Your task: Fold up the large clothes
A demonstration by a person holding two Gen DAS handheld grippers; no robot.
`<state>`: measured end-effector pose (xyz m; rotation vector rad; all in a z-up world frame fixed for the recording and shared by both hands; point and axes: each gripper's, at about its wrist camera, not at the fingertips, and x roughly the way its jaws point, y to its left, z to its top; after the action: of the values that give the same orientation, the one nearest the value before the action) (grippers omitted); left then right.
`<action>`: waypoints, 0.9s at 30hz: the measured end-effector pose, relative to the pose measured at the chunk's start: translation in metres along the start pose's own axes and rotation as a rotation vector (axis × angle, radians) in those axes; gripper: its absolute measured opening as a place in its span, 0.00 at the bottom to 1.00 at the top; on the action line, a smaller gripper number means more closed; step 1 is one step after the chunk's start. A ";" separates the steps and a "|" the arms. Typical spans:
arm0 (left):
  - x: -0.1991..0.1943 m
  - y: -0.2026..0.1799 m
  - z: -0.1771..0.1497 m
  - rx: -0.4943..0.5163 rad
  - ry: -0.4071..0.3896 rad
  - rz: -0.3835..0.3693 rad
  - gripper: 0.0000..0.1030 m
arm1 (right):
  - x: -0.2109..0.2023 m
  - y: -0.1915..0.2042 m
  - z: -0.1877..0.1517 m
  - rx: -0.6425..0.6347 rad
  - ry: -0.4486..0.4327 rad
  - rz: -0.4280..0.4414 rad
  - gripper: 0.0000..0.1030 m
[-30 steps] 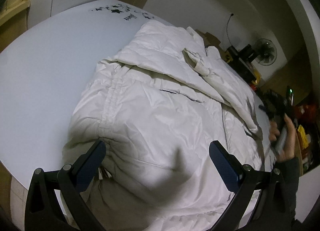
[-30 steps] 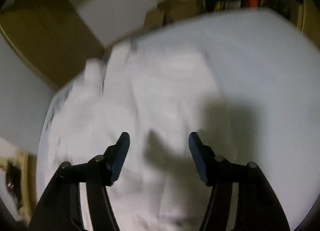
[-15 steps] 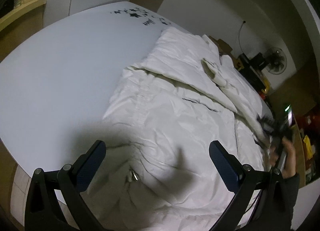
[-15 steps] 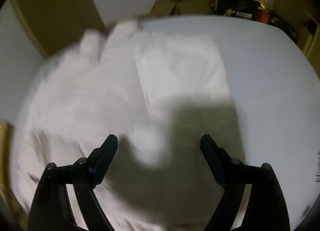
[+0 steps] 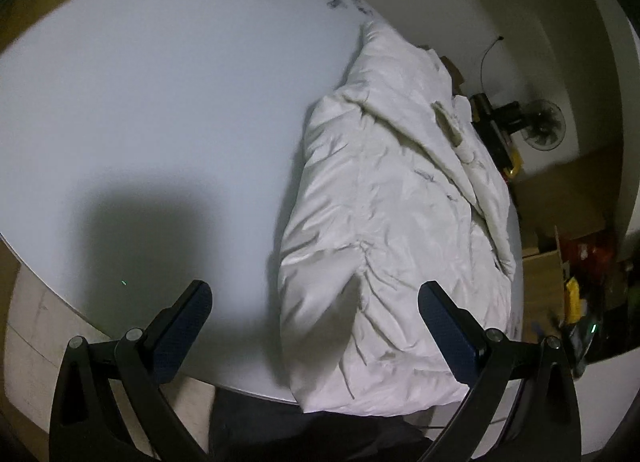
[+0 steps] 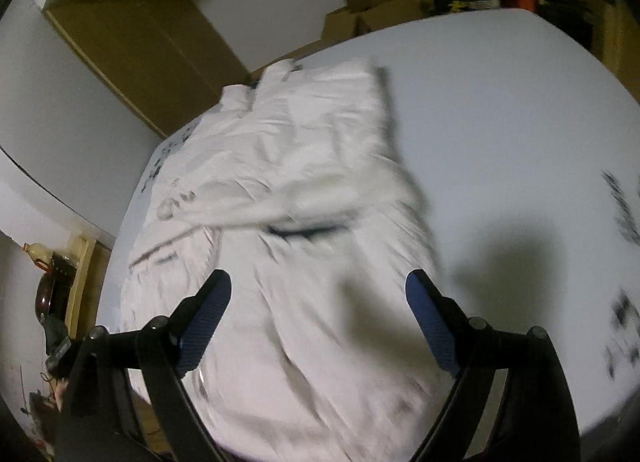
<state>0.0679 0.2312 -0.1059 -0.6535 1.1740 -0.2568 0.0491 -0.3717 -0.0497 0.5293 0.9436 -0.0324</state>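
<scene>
jacket: white padded cloth, creased, with a slight sheen
table: smooth, matt white (some dark marks)
gripper pads: blue, finely textured
boxes: brown cardboard

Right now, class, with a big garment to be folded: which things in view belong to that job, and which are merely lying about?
Job:
jacket
table
left claw
right claw

Lying about:
fan
boxes
bottle

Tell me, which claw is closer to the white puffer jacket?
Right. The right claw hovers open directly over the white puffer jacket; the left claw, also open, sits mostly over bare table beside its edge.
</scene>
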 end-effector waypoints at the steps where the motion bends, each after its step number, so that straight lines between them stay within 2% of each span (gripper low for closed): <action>1: 0.005 0.001 -0.001 -0.008 0.019 -0.021 1.00 | -0.011 -0.007 -0.011 0.001 -0.004 -0.010 0.86; 4: 0.022 -0.004 -0.004 -0.015 0.067 -0.059 1.00 | -0.037 -0.023 -0.029 0.024 -0.023 -0.039 0.87; 8: 0.036 -0.010 -0.001 -0.025 0.068 -0.099 1.00 | -0.052 -0.047 -0.044 0.059 -0.032 -0.032 0.87; 13: 0.049 -0.017 0.006 -0.037 0.090 -0.161 1.00 | -0.046 -0.053 -0.047 0.071 -0.014 -0.017 0.87; 22: 0.075 -0.042 0.013 0.052 0.233 -0.222 1.00 | -0.021 -0.049 -0.055 0.033 0.062 -0.034 0.87; 24: 0.077 -0.041 0.014 0.039 0.246 -0.245 1.00 | -0.015 -0.051 -0.058 0.036 0.085 -0.058 0.87; 27: 0.083 -0.032 0.020 -0.034 0.249 -0.324 1.00 | -0.007 -0.062 -0.059 0.085 0.112 -0.062 0.87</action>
<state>0.1226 0.1704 -0.1457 -0.8598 1.3095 -0.6067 -0.0160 -0.4010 -0.0980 0.5845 1.0713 -0.0996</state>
